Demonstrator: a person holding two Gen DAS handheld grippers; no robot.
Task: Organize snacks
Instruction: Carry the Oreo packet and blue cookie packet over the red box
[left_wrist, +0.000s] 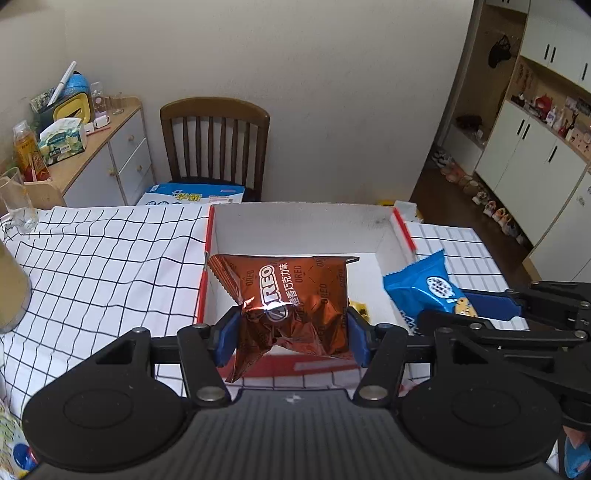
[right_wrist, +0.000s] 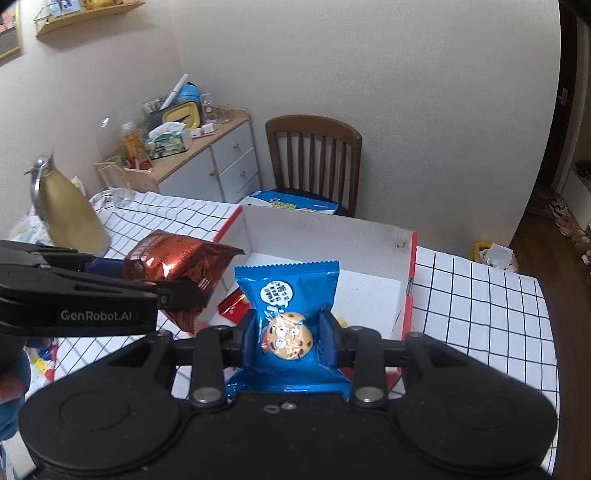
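Looking along my left gripper (left_wrist: 291, 332), I see its blue pads clamped on either side of a copper-brown Oreo packet (left_wrist: 295, 306), which hangs crumpled above the near edge of the white cardboard box (left_wrist: 295, 225) with red trim. That box sits on the grid-patterned tablecloth (left_wrist: 103, 258). Off to the right, my right gripper (left_wrist: 476, 314) shows side-on, carrying a blue cookie packet (left_wrist: 421, 288) over the box's right wall. A wooden chair (left_wrist: 216, 140) stands behind the table.

Switching to the right wrist view, I see the right gripper (right_wrist: 290, 338) pinching the blue cookie packet (right_wrist: 286, 295) between its pads, the wrapper upright over the near part of the box (right_wrist: 332, 236). To the left, the left gripper (right_wrist: 147, 280) holds the Oreo packet (right_wrist: 173, 262) beside the box's left wall. A small red wrapper (right_wrist: 234, 306) lies on the box floor. A gold jug (right_wrist: 68, 218) stands on the tablecloth (right_wrist: 480, 295) at far left.
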